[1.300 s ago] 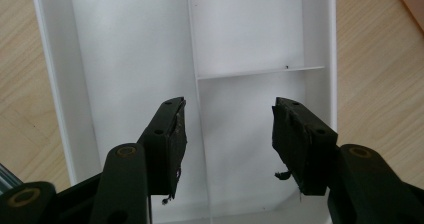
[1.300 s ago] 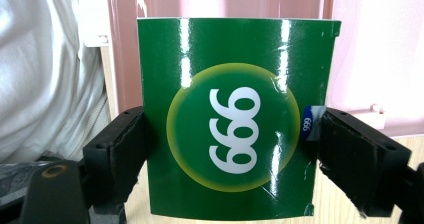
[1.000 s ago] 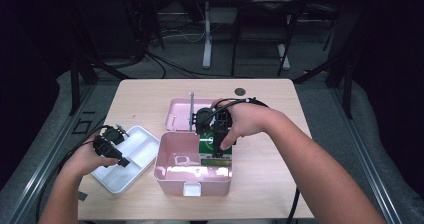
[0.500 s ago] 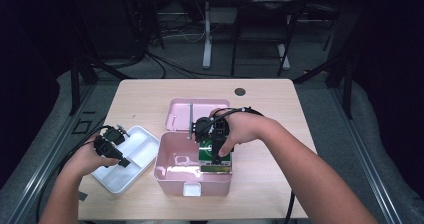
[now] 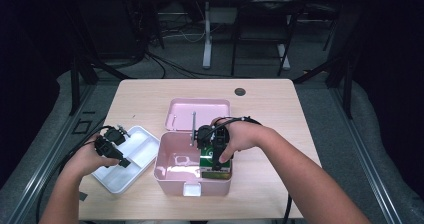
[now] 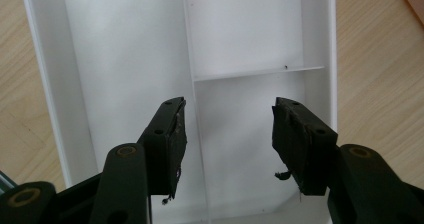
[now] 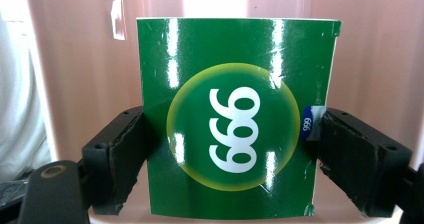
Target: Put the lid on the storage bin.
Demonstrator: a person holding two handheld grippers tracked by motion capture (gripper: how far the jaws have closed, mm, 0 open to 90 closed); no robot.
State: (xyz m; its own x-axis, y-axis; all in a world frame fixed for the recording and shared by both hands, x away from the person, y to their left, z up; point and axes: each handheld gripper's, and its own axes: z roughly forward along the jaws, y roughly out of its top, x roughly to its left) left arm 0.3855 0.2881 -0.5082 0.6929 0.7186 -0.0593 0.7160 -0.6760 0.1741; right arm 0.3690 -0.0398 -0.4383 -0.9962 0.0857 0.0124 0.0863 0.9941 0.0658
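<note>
Right gripper (image 7: 227,149): jaws clamped on both side edges of a green carton (image 7: 235,116) printed with white "999" in a yellow-green circle; carton held inside the pink storage box (image 5: 172,166), at its right end. Left gripper (image 6: 227,134): jaws spread wide, holding nothing, above the white divided tray (image 6: 125,59) just left of the box. Pink lid (image 5: 200,113): flat on the wooden table (image 5: 280,109) behind the box.

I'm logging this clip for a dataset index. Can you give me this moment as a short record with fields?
Setting: wooden table
Right tongs: shut on the green box, lowered inside the pink bin
Left tongs: open, holding nothing, above the white tray
White tray: divided into compartments, left of the pink bin
Pink lid: lies flat behind the bin
</note>
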